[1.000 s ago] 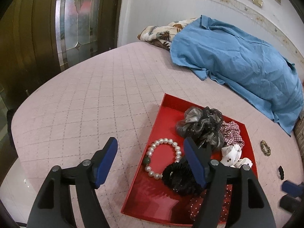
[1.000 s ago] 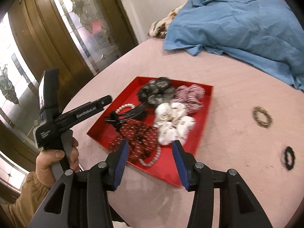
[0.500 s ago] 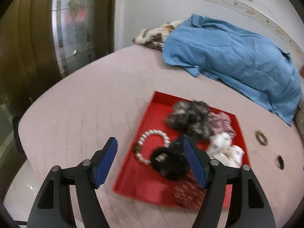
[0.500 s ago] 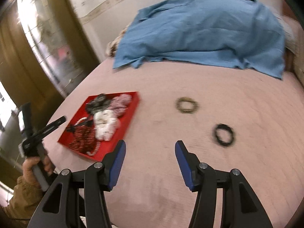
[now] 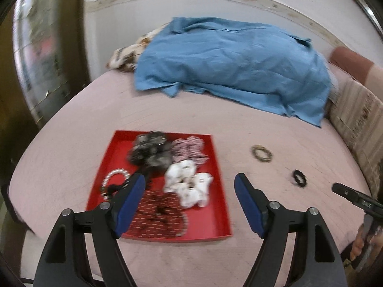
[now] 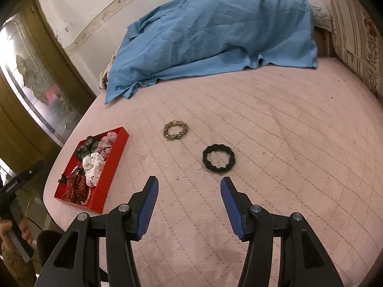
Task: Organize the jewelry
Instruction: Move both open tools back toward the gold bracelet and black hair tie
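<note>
The right gripper [image 6: 189, 192] is hanging empty with its jaws apart, aiming at the black ring [image 6: 219, 158] lying flat on the pink quilt [image 6: 287, 143] beside the gold bracelet [image 6: 176, 130], and I'm thinking the pads could snag quilt or nudge it away. The left gripper [image 5: 190, 189] is opening wider over the red tray [image 5: 210, 224], holding nothing. That view's blurring, so the tray pile is getting hard to sort out.
</note>
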The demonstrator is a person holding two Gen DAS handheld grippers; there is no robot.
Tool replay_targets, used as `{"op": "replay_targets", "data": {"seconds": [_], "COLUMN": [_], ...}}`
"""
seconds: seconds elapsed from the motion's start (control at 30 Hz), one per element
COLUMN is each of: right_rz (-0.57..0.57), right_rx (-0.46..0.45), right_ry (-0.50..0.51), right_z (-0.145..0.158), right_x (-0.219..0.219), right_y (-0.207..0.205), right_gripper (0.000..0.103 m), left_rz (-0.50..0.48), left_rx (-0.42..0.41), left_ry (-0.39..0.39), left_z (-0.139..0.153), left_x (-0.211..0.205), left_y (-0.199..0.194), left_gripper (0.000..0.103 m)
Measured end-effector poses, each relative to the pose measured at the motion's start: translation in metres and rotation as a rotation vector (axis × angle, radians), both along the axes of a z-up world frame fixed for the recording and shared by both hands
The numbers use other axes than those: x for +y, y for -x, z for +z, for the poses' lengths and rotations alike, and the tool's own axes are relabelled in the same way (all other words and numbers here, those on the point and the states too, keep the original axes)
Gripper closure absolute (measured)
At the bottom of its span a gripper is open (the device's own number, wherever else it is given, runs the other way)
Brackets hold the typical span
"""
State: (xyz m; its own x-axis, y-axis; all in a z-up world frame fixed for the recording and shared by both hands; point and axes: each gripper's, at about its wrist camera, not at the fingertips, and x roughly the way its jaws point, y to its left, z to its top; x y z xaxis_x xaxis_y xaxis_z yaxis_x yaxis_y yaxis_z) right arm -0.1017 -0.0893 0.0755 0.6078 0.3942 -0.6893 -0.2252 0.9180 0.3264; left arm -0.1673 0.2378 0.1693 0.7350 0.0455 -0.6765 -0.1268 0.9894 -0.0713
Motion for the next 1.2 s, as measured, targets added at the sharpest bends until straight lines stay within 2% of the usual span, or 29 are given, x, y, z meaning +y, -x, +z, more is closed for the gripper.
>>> {"op": "replay_targets", "data": {"seconds": [0.17, 0.43, 0.77, 0.97, 1.2], "right_rz": [-0.022, -0.047, -0.051, -0.064, -0.038], "right_rx": [0.008, 0.033, 0.07, 0.081, 0.046], "right_ry": [-0.018, -0.043, -0.031, -0.016, 0.08], "right_z": [-0.007, -0.018, -0.03, -0.032, -0.031], "right_x": [-0.016, -0.033, -0.038, -0.038, -0.026], "right_y": [-0.003, -0.015, -0.028, -0.042, -0.07], "right_gripper": [0.045, 0.045, 0.045, 0.045, 0.045], "left_rz": [-0.051, -0.093, -0.173, -0.181, -0.145], "left_rx": [0.019, 0.092, 0.139, 0.158, 0.187], "left_ry": [-0.031, -0.048, -0.107, -0.073, -0.024], "left_z": [0.0, -0.022, -0.045, -0.05, -0.054], "left_x": [-0.031, -0.066, -0.108, -0.113, -0.113], "left_y": [-0.01, -0.029, -0.047, -0.061, -0.094], "left_gripper": [0.027, 0.027, 0.027, 0.027, 0.027]}}
